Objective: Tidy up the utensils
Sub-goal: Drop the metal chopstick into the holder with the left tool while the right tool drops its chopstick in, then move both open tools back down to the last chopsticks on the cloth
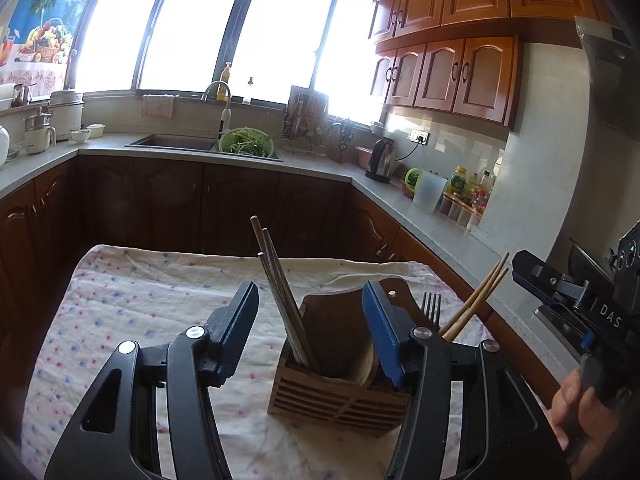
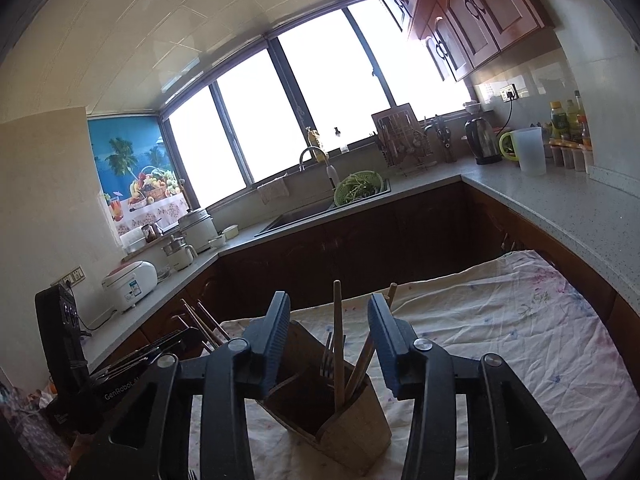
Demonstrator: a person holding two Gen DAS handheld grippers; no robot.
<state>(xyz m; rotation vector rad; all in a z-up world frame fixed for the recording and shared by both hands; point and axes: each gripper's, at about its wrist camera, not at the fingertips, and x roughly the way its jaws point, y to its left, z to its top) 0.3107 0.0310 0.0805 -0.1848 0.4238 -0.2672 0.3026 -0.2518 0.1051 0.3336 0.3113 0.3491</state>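
A slatted wooden utensil holder [image 1: 336, 392] stands on a flowered cloth. Grey chopsticks [image 1: 276, 280] lean in its left compartment. A fork [image 1: 431, 308] and pale bamboo chopsticks [image 1: 476, 300] stick up on its right side. My left gripper [image 1: 310, 286] is open; the grey chopsticks rise between its fingers with neither pad touching them. In the right wrist view the holder [image 2: 348, 432] sits just below my right gripper [image 2: 329, 300], which is open around the bamboo chopsticks [image 2: 338, 340] and fork [image 2: 328, 356] without pressing them. A hand [image 1: 580, 404] grips the right tool.
The cloth-covered table [image 1: 140, 300] ends at dark cabinets. An L-shaped counter behind holds a sink with a green colander [image 1: 247, 142], a kettle [image 1: 382, 160], a white pitcher [image 1: 428, 192], bottles, and a rice cooker [image 2: 130, 280].
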